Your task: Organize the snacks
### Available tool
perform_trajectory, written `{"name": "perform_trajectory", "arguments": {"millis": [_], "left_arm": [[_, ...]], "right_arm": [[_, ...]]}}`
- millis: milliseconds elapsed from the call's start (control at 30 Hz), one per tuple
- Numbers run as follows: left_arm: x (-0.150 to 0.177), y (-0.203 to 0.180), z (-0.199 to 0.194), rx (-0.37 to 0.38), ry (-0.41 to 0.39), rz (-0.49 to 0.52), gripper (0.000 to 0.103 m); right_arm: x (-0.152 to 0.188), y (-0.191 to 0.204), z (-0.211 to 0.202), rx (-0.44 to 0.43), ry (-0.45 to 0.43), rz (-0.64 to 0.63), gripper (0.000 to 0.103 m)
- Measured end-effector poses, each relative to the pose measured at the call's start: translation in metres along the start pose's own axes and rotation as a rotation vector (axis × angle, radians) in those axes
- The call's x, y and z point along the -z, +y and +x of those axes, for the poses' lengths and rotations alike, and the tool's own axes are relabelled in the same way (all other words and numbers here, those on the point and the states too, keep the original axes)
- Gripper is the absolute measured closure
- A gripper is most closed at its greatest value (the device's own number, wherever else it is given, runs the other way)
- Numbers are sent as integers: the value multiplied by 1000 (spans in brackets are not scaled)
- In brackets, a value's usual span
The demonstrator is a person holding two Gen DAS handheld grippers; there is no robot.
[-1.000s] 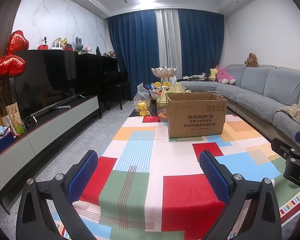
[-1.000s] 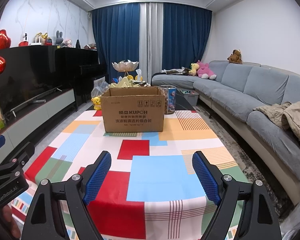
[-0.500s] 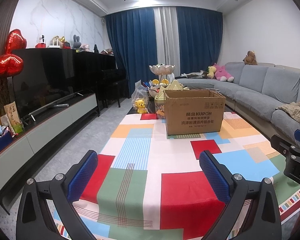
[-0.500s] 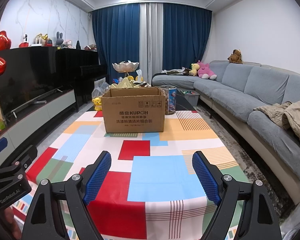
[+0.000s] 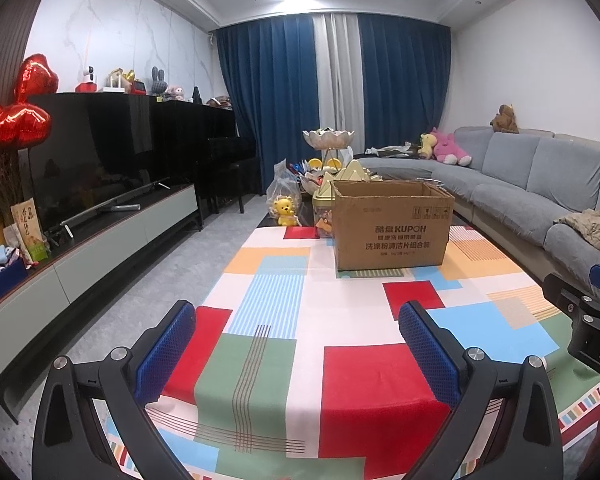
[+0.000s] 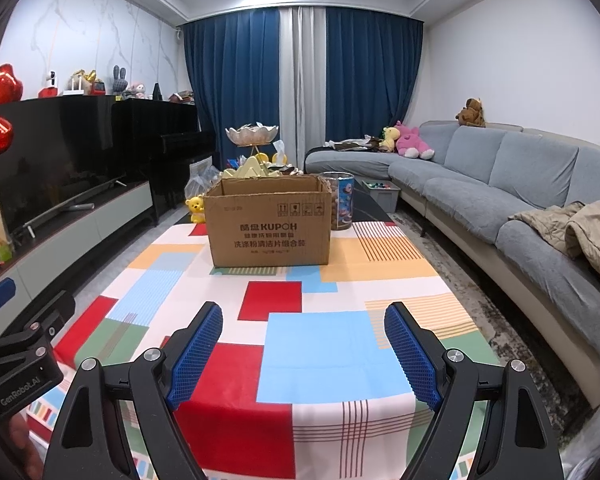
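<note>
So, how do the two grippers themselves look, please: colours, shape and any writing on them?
Both the left gripper and the right gripper have black angular fingers with silver screws and blue textured pads. The left gripper's black body bears white "GenRobot.AI" lettering.

We could not see inside the box (image 6: 268, 226); it hid most of the snacks (image 5: 342, 174) behind, and the small print stayed unreadable.

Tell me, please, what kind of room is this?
Most likely a home living room: a grey sofa along one wall, a TV on a low cabinet opposite, and blue curtains at the far end.
</note>
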State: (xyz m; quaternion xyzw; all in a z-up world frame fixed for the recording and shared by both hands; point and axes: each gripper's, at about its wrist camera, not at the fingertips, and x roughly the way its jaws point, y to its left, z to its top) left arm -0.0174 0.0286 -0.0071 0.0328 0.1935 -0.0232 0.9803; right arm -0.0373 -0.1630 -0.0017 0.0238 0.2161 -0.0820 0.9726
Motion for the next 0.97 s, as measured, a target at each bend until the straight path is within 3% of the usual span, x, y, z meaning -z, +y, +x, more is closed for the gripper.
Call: {"name": "perform_trajectory", "arguments": {"millis": [300, 967], "left_arm": [[2, -2, 2, -34, -1, 17, 0], [2, -3, 4, -25, 8, 17, 0]], "right_arm": [[0, 0, 1, 0, 1, 0, 19], [5, 1, 5, -1, 8, 7, 19]]}}
